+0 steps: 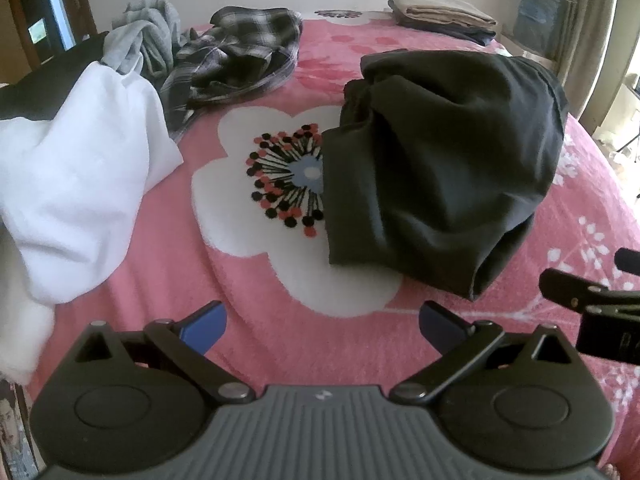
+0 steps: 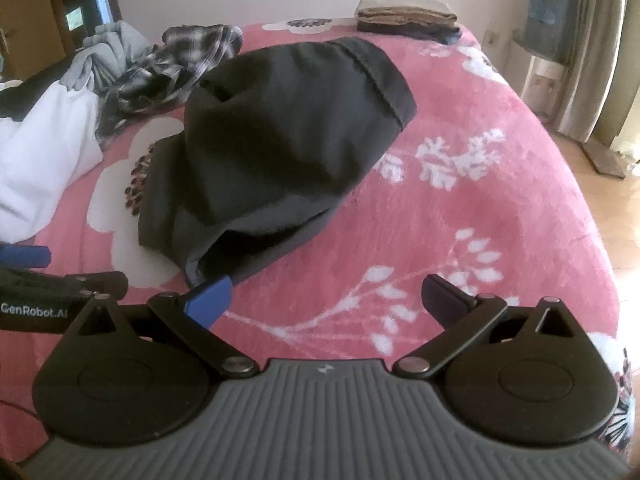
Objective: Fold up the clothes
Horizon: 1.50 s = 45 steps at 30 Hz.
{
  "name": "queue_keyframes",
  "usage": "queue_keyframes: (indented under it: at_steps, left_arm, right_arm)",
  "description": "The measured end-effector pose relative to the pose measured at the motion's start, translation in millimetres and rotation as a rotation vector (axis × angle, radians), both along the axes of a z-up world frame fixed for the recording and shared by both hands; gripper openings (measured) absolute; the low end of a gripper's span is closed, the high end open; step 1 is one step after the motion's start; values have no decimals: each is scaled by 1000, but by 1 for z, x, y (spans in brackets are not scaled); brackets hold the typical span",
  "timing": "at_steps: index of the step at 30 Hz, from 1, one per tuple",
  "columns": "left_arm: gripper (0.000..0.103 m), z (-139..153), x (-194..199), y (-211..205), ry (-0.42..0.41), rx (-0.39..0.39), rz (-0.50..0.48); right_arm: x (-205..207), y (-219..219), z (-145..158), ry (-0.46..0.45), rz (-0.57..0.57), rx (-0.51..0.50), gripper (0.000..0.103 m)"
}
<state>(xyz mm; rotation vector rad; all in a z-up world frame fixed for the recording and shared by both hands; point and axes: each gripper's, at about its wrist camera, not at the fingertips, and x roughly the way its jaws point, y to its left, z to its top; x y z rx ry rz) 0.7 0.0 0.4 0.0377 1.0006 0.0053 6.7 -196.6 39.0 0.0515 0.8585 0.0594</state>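
So the black garment is sitting in a rumpled heap on the pink flowered bedspread, partly covering the big white flower print. Everything else goes off that heap: the left gripper hovers low over the bedspread just in front of it, jaws spread wide with nothing between them. The right gripper is also in front of the heap, a bit to its right, jaws equally wide and empty, its blue fingertip just short of the garment's near edge. Left of the heap is a white garment, behind-left a plaid shirt and a grey garment. A folded stack sits behind it at the far edge.
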Motion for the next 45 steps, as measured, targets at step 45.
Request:
queue_keyframes:
  at_steps: [45]
  left_arm:
    - [103,17,-11,35,-83,-48,88]
  right_arm:
    - [17,10,34,-3,-35,-84,102]
